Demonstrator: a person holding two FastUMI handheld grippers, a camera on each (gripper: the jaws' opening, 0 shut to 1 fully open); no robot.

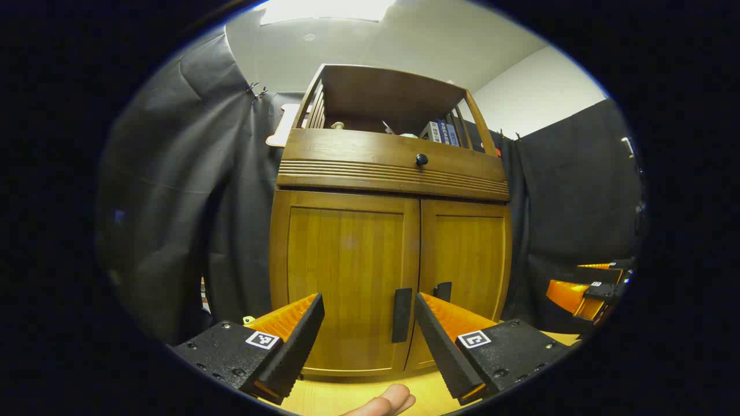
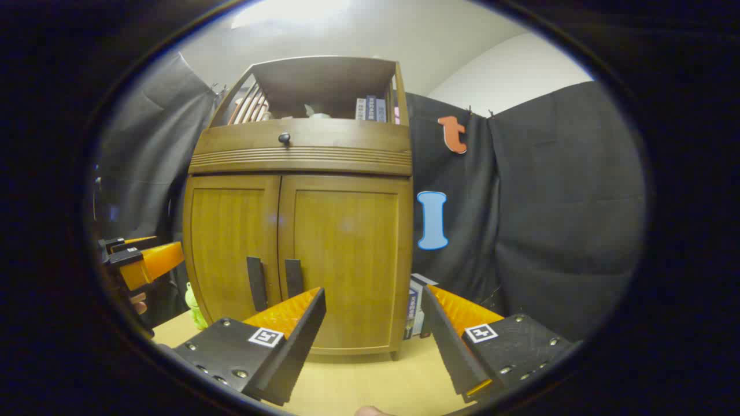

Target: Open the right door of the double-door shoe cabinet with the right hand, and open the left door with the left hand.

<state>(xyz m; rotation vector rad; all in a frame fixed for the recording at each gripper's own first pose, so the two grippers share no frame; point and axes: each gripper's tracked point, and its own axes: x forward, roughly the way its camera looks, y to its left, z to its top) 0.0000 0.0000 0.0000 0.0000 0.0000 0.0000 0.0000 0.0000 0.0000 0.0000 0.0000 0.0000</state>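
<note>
- The shoe cabinet [image 2: 298, 242] stands ahead of you on the pale floor, both doors closed; it looks rigid and heavy.
- The right door [image 2: 347, 260] and left door [image 1: 347, 277] should swing lightly on their hinges.
- Pinch the slim, hard vertical handles at the centre seam: right handle [image 2: 293, 277], left handle [image 1: 402, 315].
- Your right gripper [image 2: 373, 323] and left gripper [image 1: 369, 326] are both spread and empty.

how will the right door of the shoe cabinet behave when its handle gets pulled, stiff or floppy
Probably stiff: the right door looks like a framed wooden panel. It should swing rather than bend, likely hinged at its outer edge, since its handle sits by the centre seam. The slim vertical handle may slip unless gripped squarely.
</note>
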